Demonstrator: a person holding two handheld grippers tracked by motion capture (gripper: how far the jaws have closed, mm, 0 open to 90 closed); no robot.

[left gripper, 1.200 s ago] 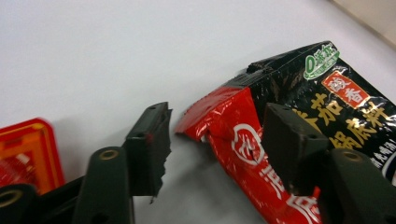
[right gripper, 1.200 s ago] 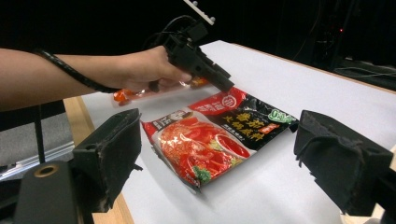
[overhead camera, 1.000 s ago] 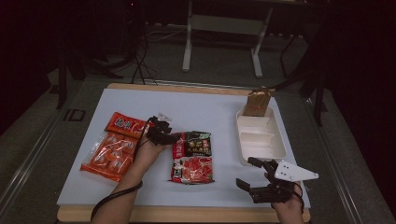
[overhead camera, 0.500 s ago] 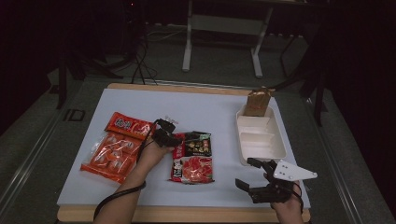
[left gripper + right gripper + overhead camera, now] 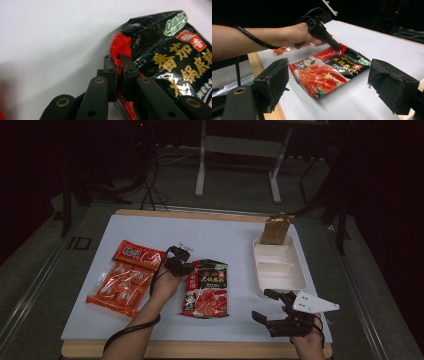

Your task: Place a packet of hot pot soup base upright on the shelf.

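Note:
A black-and-red sauce packet (image 5: 206, 290) lies flat in the middle of the white mat. My left gripper (image 5: 186, 270) is at its upper left corner. Its jaws have just been closing and now pinch the packet's red edge (image 5: 117, 48) between the pads (image 5: 110, 67). From the right gripper view, the left gripper (image 5: 336, 50) slants down onto the packet (image 5: 329, 72), held by a bare hand. My right gripper (image 5: 264, 305) rests near the front right edge of the mat, open, with nothing between its pads (image 5: 274, 80).
Two orange snack packets (image 5: 120, 282) (image 5: 137, 254) lie left of the left hand. A white compartment tray (image 5: 279, 267) stands at the right, with a brown paper bag (image 5: 276, 230) at its far end. The wooden table edge (image 5: 200, 350) runs along the front.
The left gripper has moved right from beside the orange packets to the sauce packet's corner, and its jaws have closed on the edge. The right gripper has kept still.

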